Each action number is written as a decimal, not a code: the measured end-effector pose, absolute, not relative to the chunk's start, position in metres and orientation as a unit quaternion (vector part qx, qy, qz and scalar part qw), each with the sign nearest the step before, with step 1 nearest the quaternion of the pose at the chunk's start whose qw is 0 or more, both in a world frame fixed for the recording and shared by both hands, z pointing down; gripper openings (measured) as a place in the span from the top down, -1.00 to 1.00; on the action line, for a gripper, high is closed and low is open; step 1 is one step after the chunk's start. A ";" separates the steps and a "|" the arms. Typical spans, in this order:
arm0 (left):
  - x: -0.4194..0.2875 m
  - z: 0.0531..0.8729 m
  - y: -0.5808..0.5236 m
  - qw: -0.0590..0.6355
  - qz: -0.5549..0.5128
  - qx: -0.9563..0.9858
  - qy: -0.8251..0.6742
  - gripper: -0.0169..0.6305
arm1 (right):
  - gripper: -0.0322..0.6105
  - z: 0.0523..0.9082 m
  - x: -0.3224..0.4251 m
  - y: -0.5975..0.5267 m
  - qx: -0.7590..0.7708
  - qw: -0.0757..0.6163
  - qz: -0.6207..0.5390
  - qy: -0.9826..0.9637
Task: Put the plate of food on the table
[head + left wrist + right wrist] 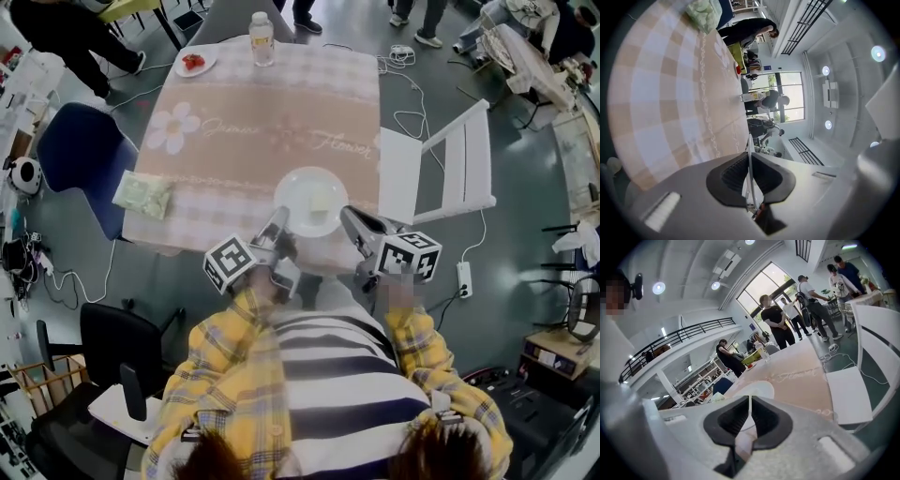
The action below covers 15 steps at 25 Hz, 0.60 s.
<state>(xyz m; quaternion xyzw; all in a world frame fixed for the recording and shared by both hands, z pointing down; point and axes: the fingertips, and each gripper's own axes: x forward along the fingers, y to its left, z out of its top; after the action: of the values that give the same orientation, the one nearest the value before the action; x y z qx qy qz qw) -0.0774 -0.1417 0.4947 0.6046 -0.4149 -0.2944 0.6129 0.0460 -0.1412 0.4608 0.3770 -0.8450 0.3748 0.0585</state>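
The plate (310, 200) hangs level between left gripper (278, 223) and right gripper (351, 221).

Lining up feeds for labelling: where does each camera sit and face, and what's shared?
Head view: head-mounted, steeply down at the pink checked table; yellow plaid sleeves, left tool, right tool show.
Left gripper view: on the left tool, along jaws shut on the round white plate's rim.
Right gripper view: likewise on the right tool, across the table.
Shared: the plate.

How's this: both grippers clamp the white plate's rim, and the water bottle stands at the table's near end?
No: the water bottle stands at the table's far end, as the head view shows. The left gripper and right gripper do clamp the white plate.
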 end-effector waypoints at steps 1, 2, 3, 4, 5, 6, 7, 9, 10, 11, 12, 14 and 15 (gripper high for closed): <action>-0.075 0.495 -0.150 0.612 -0.295 0.603 -0.418 0.91 | 0.85 0.461 0.047 -0.150 0.373 0.060 0.375 -0.846; -0.074 0.496 -0.159 0.611 -0.296 0.602 -0.421 0.91 | 0.85 0.461 0.048 -0.158 0.369 0.062 0.376 -0.848; -0.072 0.497 -0.167 0.610 -0.297 0.601 -0.423 0.91 | 0.85 0.462 0.049 -0.167 0.365 0.065 0.375 -0.849; -0.070 0.497 -0.175 0.608 -0.298 0.600 -0.426 0.91 | 0.85 0.462 0.050 -0.175 0.361 0.068 0.375 -0.851; -0.069 0.498 -0.183 0.607 -0.300 0.599 -0.428 0.91 | 0.86 0.462 0.051 -0.182 0.357 0.071 0.374 -0.853; -0.067 0.499 -0.190 0.606 -0.301 0.598 -0.431 0.91 | 0.86 0.463 0.052 -0.190 0.354 0.074 0.374 -0.854; -0.066 0.500 -0.197 0.605 -0.302 0.596 -0.433 0.91 | 0.86 0.464 0.053 -0.197 0.351 0.078 0.373 -0.855; -0.064 0.502 -0.210 0.603 -0.302 0.593 -0.440 0.91 | 0.86 0.466 0.054 -0.211 0.345 0.084 0.372 -0.858; -0.063 0.503 -0.217 0.603 -0.302 0.591 -0.443 0.91 | 0.86 0.467 0.054 -0.218 0.343 0.087 0.372 -0.858; -0.063 0.505 -0.222 0.602 -0.301 0.589 -0.447 0.91 | 0.86 0.469 0.054 -0.225 0.340 0.090 0.373 -0.859; -0.062 0.507 -0.228 0.602 -0.300 0.587 -0.450 0.91 | 0.86 0.470 0.054 -0.231 0.337 0.093 0.374 -0.859; -0.062 0.510 -0.240 0.602 -0.296 0.584 -0.457 0.91 | 0.87 0.474 0.053 -0.242 0.330 0.100 0.376 -0.860; -0.062 0.512 -0.246 0.601 -0.294 0.583 -0.461 0.91 | 0.87 0.476 0.052 -0.246 0.325 0.105 0.377 -0.861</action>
<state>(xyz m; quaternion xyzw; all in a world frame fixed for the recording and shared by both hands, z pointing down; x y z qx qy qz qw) -0.0618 -0.2456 0.5123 0.5828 -0.4607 -0.2945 0.6012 0.0525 -0.2464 0.4756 0.3253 -0.8610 0.3766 0.1049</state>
